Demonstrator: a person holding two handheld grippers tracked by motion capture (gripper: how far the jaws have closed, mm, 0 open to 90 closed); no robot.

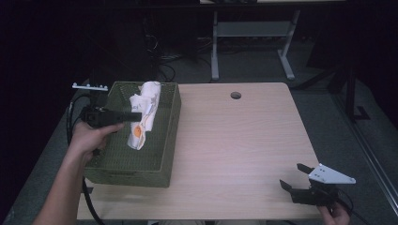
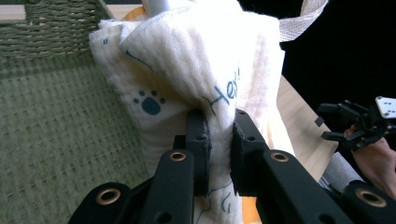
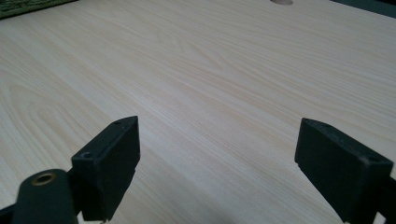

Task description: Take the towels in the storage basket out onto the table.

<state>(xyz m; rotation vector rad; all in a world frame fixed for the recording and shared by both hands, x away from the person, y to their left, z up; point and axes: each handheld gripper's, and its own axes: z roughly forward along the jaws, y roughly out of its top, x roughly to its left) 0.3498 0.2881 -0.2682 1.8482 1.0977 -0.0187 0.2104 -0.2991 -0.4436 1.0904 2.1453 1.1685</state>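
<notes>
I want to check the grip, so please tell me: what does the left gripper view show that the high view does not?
The left gripper view alone shows the left gripper's jaws pinching a fold of the cloth, plus its blue paw print and lettering. The high view alone shows the whole table with its hole and the floor behind. Both show the cloth, the green basket, and the open right gripper.

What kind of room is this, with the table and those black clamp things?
Probably a lab or workshop set up for recording, not a home. A plain wooden table with a cable hole stands in a dark room, cables lie tangled on the floor, and another metal-legged bench stands behind.
</notes>
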